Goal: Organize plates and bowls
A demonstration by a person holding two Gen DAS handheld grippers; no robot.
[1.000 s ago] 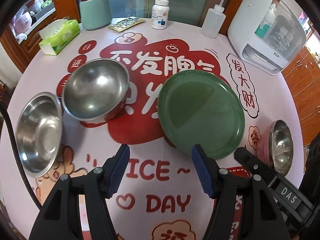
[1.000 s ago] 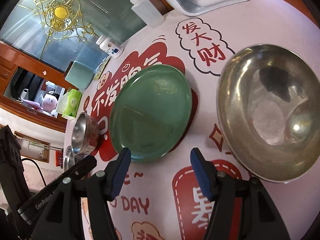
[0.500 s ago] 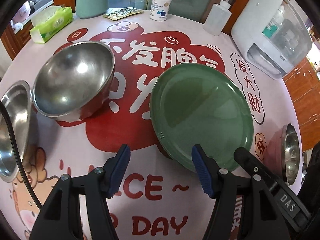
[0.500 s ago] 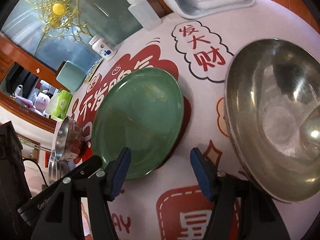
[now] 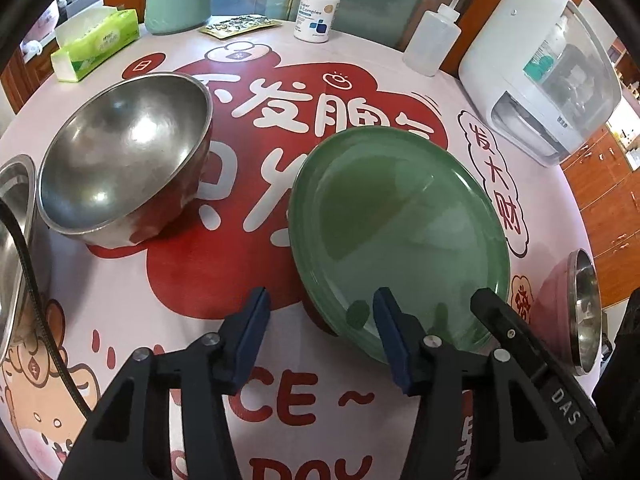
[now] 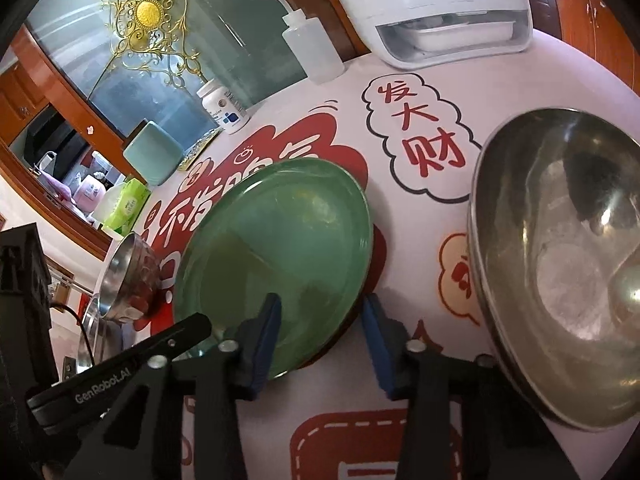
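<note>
Here, your left gripper stands over the near rim of the green plate; its jaws have just been closing, yet the blue pads remain apart, one pad over the plate's edge and the other over the printed tablecloth beside it, neither pressing. Your right gripper straddles the same green plate at its near edge; its jaws have likewise just been closing, one pad above the plate face and one outside the rim, with gaps visible, so nothing is gripped. A steel bowl sits ahead and to the left of your left gripper. A larger steel bowl lies just to the right of your right gripper.
</note>
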